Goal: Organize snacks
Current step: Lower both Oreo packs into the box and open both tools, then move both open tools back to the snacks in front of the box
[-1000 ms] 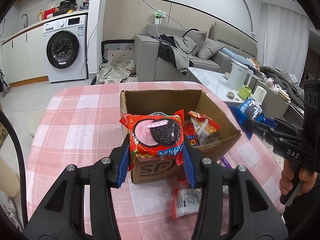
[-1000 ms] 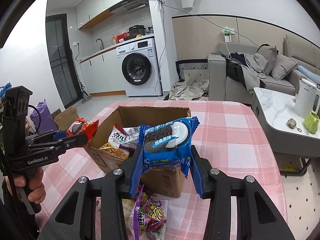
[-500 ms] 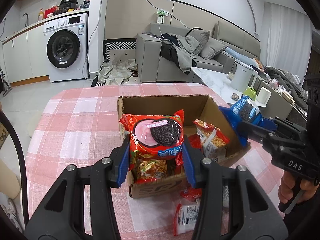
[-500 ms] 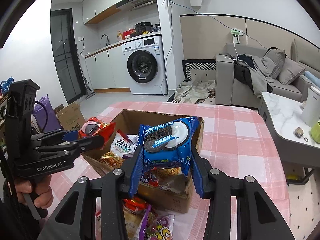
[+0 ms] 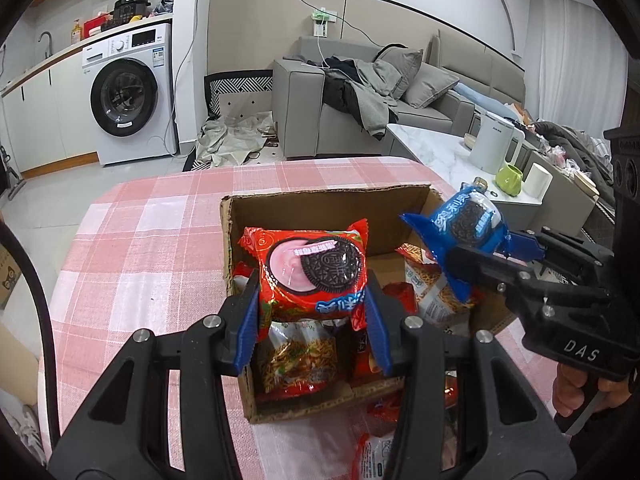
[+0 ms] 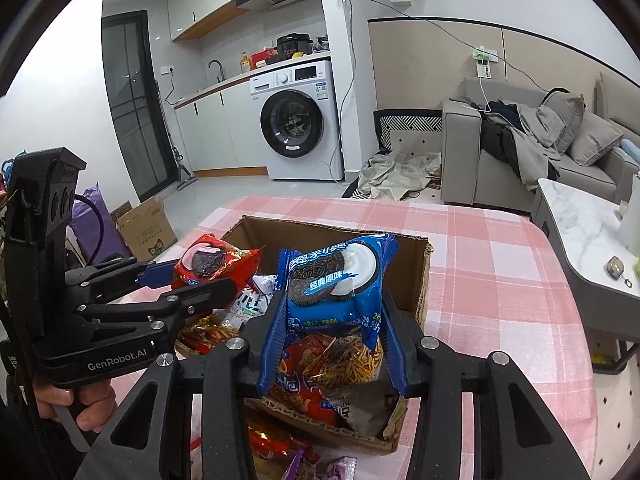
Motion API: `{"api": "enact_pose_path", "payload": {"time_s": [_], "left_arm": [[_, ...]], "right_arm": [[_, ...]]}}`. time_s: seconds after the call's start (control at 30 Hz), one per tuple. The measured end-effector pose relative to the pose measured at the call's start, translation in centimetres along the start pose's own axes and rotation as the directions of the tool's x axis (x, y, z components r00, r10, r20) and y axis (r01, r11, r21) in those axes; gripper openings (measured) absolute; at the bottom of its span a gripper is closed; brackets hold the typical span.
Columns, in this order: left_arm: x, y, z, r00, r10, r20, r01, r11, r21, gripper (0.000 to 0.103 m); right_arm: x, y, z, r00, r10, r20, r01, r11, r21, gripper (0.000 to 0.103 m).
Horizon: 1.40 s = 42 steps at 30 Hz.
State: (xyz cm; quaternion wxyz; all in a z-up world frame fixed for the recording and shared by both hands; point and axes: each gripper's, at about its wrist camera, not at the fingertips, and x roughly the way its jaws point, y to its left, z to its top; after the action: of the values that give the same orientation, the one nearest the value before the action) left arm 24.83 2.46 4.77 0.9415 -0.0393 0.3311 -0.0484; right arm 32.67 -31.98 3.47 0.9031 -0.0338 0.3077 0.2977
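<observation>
Your left gripper (image 5: 311, 322) has its blue fingers (image 5: 247, 326) clamped on the sides of a red cookie pack (image 5: 310, 270), which stands upright between them above the near left part of the open cardboard box (image 5: 320, 210). Your right gripper (image 6: 332, 344) is closed the same way on a blue cookie pack (image 6: 334, 280), its fingers (image 6: 394, 350) pressing both edges, with the pack held over the near right part of the box. In the left view the blue pack (image 5: 464, 226) hangs over the box's right wall.

The box sits on the pink checked bench (image 5: 140, 248) and already contains several snack bags (image 5: 298, 356), some of them noodle snacks. A few more packets (image 6: 280, 446) lie on the bench just in front of the box.

Compared with a second ago, both grips are unchanged, but both packs have travelled forward: then they hung in front of the box's near wall, and now they are over its inside. The two grippers also appear closer to each other.
</observation>
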Motion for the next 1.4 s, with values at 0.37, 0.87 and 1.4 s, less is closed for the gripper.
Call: {"api": "enact_pose_path", "payload": {"time_s": [0.37, 0.87, 1.4], "left_arm": [[2.5, -0.1, 0.8, 1.0, 0.019, -0.018, -0.018, 0.999, 0.029, 0.043], [4.7, 0.8, 1.3, 0.999, 0.03, -0.042, -0.029, 0.999, 0.024, 0.044], [-1.0, 0.4, -1.5, 1.0, -0.005, 0.005, 0.005, 1.0, 0.021, 0.102]], "right_arm": [[1.4, -0.8, 0.3, 0.999, -0.03, -0.018, 0.03, 1.0, -0.001, 0.044], [2.0, -0.9, 1.0, 0.998, -0.063, -0.025, 0.063, 0.998, -0.009, 0.052], [-4.0, -0.8, -1.4, 0.996, -0.077, 0.042, 0.076, 0.997, 0.024, 0.102]]}}
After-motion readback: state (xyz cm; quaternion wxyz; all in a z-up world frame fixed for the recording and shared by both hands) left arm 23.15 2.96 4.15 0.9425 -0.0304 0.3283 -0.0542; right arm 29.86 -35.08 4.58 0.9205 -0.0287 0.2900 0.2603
